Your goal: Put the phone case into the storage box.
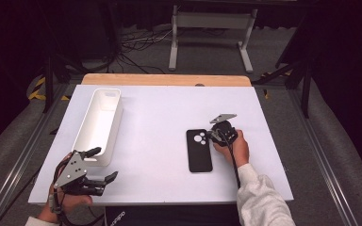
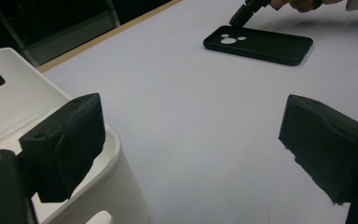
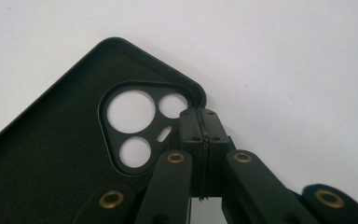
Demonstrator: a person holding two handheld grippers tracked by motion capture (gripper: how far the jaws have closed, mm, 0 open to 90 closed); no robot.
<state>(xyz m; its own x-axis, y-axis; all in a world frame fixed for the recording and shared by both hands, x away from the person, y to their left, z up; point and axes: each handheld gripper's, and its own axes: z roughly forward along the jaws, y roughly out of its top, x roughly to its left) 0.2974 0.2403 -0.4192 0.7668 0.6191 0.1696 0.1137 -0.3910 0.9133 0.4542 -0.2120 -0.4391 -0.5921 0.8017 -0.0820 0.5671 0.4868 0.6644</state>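
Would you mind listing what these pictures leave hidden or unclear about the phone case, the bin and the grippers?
- Right gripper, right gripper view: jaws shut at the case rim; whether they pinch the wall is hidden by the jaws.
- Case, right gripper view: lower part cut off by the frame edge.
- Bin, left gripper view: its floor partly hidden by the left gripper, which is open.
- Bin, high view: near end covered by that gripper.

High view looks down on the table (image 1: pixel 160 113); both gripper views, nearer, share the phone case (image 2: pixel 258 44).
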